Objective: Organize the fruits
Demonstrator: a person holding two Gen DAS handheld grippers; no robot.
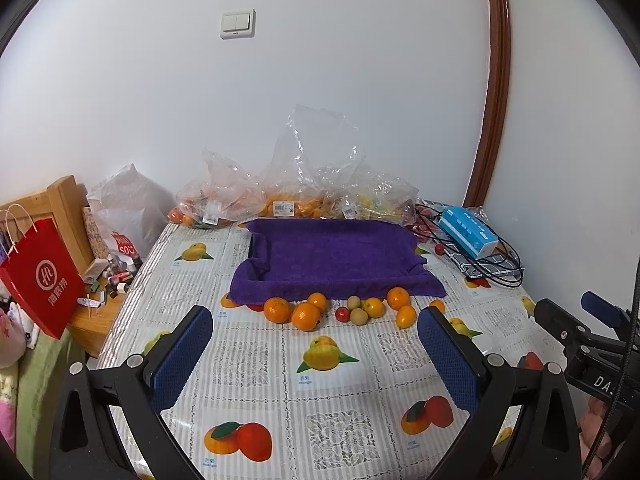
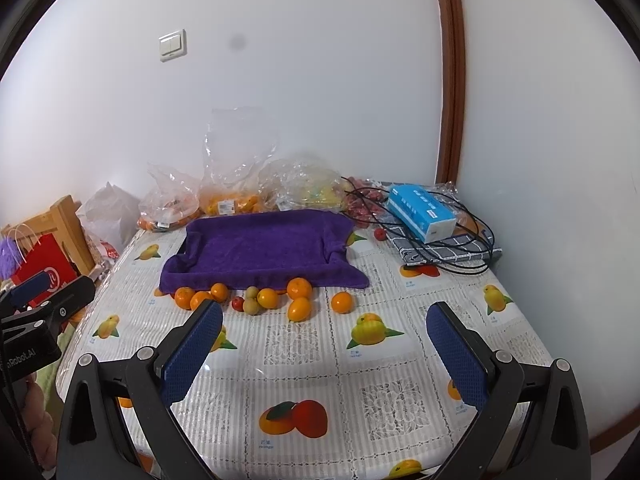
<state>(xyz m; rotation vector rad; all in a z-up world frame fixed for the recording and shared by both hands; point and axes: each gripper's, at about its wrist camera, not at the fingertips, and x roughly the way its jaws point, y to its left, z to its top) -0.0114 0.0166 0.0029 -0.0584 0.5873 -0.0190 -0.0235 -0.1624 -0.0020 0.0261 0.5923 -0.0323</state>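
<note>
Both tools hang above the desk (image 1: pixel 360 432), nothing in either one. The left tool (image 1: pixel 316 364) has its blue pads spread wide, and the right tool (image 2: pixel 326 354) is spread just as wide. The loose fruit sits in a cluster along the near edge of the purple towel-covered tray (image 1: pixel 336 256): oranges (image 1: pixel 306 316), a small red fruit (image 1: pixel 342 314), two pale green-brown ones (image 1: pixel 359 316) and an oval yellow-orange one (image 1: pixel 405 317). One orange (image 2: pixel 342 302) lies a little apart on the right. Behind the tray, clear plastic bags (image 1: pixel 288 188) of more fruit line the wall, beside a blue tissue pack (image 1: pixel 468 232) and a black cable (image 1: pixel 508 268).
</note>
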